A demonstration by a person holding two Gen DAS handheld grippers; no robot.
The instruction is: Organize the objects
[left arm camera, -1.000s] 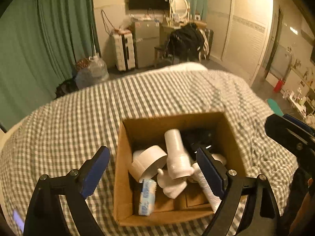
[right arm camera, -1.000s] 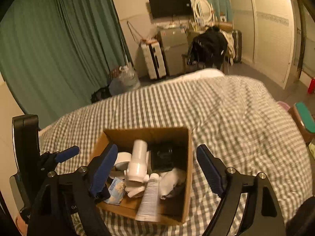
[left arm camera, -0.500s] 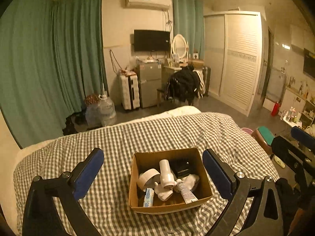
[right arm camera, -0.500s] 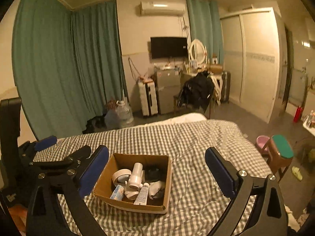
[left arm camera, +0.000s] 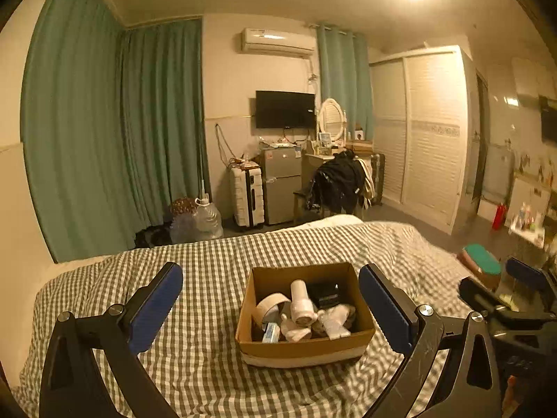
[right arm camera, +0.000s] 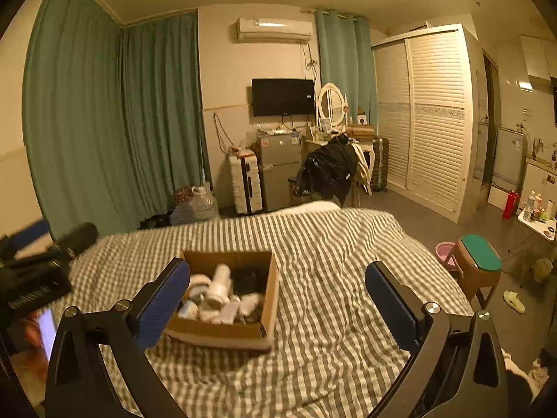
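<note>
A brown cardboard box sits on the grey checked bed cover. It holds a white bottle, a roll of white tape, a black item, a small blue-white packet and white cloth. The box also shows in the right wrist view. My left gripper is open and empty, well back from the box. My right gripper is open and empty, with the box by its left finger.
Green curtains hang at the left. A white suitcase, small fridge and a chair with dark clothes stand beyond the bed. A green-topped stool and pink basin are on the right.
Both grippers have pulled back and up from the box, which now looks small and far. Both stay open and empty. The box contents have not moved.
</note>
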